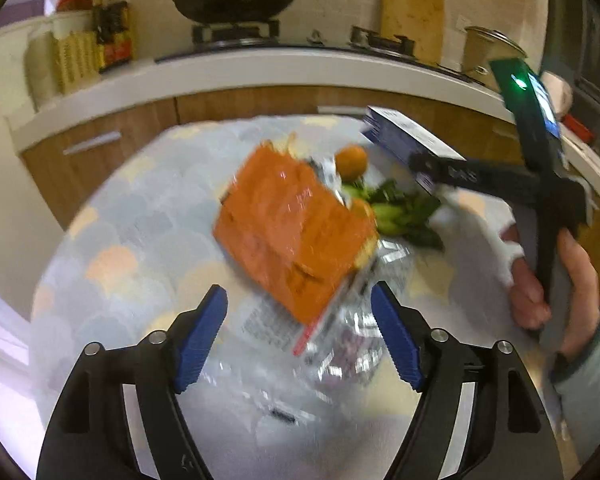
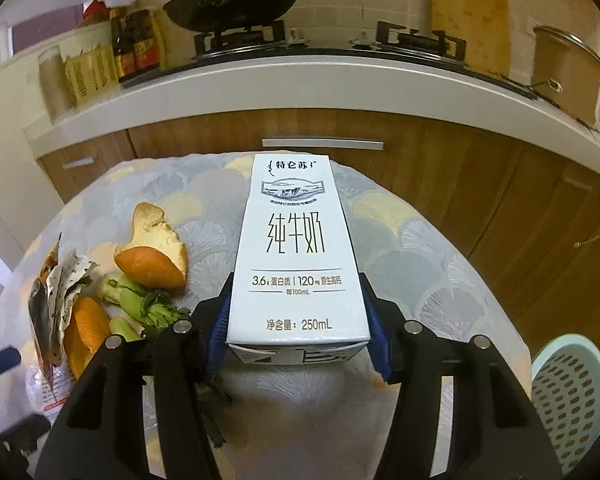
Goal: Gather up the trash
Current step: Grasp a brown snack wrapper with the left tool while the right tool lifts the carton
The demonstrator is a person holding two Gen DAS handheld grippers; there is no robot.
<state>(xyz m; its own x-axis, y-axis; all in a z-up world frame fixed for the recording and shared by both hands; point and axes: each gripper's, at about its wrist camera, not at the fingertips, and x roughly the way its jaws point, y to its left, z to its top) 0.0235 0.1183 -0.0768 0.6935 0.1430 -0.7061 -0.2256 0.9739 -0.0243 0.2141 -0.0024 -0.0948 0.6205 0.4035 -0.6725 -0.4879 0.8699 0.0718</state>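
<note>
The right gripper (image 2: 298, 332) has its jaws clamped on the sides of a white rectangular milk carton (image 2: 298, 256), held off the round counter (image 2: 412, 264) with the pale fan-pattern cloth. The left gripper (image 1: 300, 336) has its jaws apart, with nothing pressed between the pads; just ahead of them is an orange foil snack bag (image 1: 296, 232), blurred, lying over crinkled silver wrappers (image 1: 348, 344), though whether it rests on the counter or hangs above it I cannot tell. Judging by this, the collecting is at an early stage: only the carton is in hand. Left on the counter are pieces of orange peel (image 2: 156, 252), green leafy vegetable scraps (image 2: 144, 304) and torn wrappers at the left. A pale blue perforated plastic basket (image 2: 568, 400) stands at the near right, beyond the counter's edge; what shows of its inside looks empty, and it seems the likely bin.
</note>
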